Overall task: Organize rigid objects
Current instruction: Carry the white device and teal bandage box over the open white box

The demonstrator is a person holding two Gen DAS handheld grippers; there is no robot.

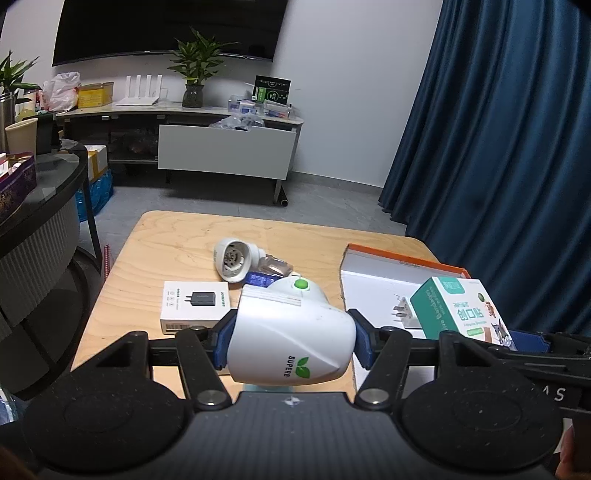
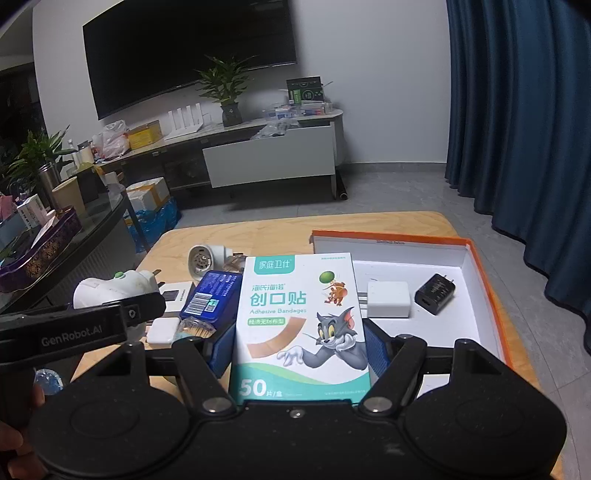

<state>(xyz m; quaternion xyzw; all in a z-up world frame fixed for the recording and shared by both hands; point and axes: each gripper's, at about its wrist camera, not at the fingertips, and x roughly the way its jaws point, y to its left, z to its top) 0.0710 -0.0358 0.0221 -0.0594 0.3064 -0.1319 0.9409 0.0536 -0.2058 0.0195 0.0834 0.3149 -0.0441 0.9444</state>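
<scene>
A: Item one, left gripper (image 1: 291,341): blue pads clenched on either side of a white plug-in device (image 1: 290,338) marked SUPERB, green button on top, held clear above the worktop (image 1: 177,236).

B: Item two, right gripper (image 2: 299,347): jaws spread wide, grasping a box of adhesive bandages (image 2: 299,321) by its long sides, cartoon cat and mouse on the face, raised just in front of the orange-rimmed white tray (image 2: 476,280).

A: Tray contents: a white charger (image 2: 388,299) and a black charger (image 2: 436,293), side by side, apart.

B: Loose on the light wooden worktop: a white charger box (image 1: 195,304), a round white adapter (image 1: 234,260) on its side, a blue packet (image 2: 212,295), a small white cube (image 2: 160,330).

A: Room: grey tiled floor, blue curtain (image 1: 498,166) at right, dark television (image 1: 166,26) on a white wall, a low cabinet (image 1: 225,147) beneath with a potted plant (image 1: 194,70) and clutter.
</scene>
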